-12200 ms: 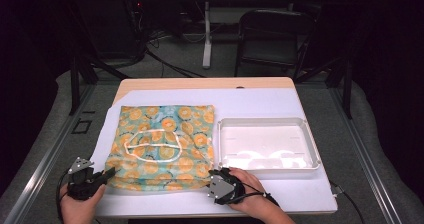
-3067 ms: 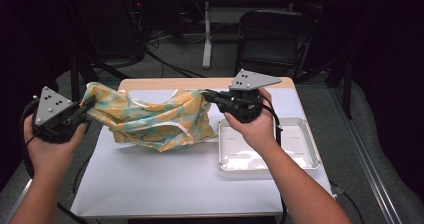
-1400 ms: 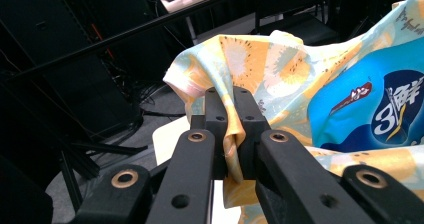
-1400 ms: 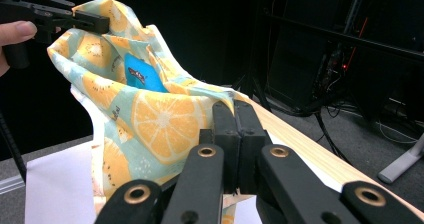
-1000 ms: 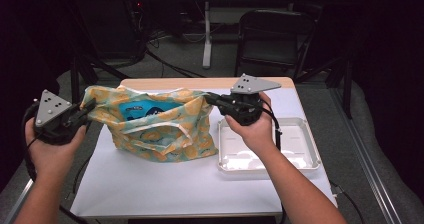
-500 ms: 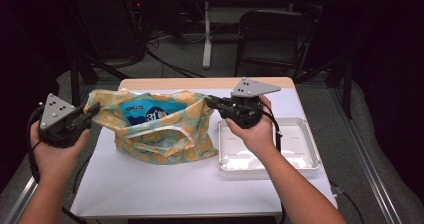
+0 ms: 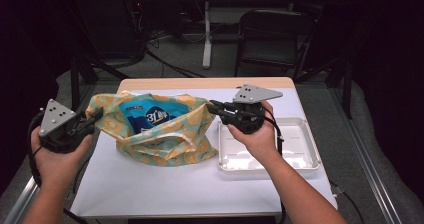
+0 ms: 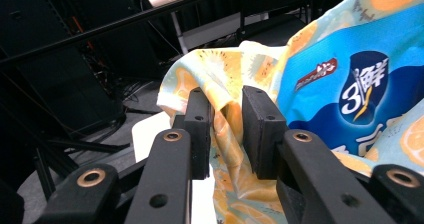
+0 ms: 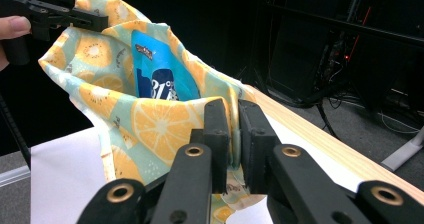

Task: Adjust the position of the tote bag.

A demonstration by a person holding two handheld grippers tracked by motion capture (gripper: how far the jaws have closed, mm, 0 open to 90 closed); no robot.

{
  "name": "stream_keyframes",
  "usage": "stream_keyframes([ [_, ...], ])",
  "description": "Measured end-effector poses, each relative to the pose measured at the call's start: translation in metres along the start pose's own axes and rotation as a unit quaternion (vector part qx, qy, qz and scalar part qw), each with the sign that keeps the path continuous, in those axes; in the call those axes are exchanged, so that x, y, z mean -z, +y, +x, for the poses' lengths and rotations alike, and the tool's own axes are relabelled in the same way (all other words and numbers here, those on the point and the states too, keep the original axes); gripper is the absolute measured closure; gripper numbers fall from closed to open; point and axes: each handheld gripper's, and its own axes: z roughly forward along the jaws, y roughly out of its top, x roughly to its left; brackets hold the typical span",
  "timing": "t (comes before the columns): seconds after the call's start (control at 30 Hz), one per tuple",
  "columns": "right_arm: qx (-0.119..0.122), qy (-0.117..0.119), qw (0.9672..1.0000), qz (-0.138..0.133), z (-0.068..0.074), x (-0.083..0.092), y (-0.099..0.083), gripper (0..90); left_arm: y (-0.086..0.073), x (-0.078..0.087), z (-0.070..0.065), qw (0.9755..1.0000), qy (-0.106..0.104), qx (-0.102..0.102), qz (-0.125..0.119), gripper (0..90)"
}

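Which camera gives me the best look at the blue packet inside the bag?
The left gripper view: the blue packet is close, its printed front readable above the bag rim. The high view shows it smaller, sticking out of the open mouth. The right gripper view shows a narrow strip of it between the folds.

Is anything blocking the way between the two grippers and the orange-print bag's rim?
Nothing visible: the bag rim already lies between the jaws of the left gripper and the right gripper, which have just been opening.
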Motion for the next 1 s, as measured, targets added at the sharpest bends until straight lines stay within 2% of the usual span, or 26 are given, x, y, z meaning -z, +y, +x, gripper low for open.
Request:
stream_keyframes([
  [0.6,0.005,0.013,0.9999,0.005,0.012,0.003,-0.01,78.4,-0.008,0.004,-0.008,0.9999,-0.012,0.0,-0.003,71.9],
  [1.0,0.002,0.018,0.9996,0.02,0.016,0.001,-0.022,70.0,-0.015,0.004,-0.009,0.9999,-0.008,0.009,-0.005,61.7],
])
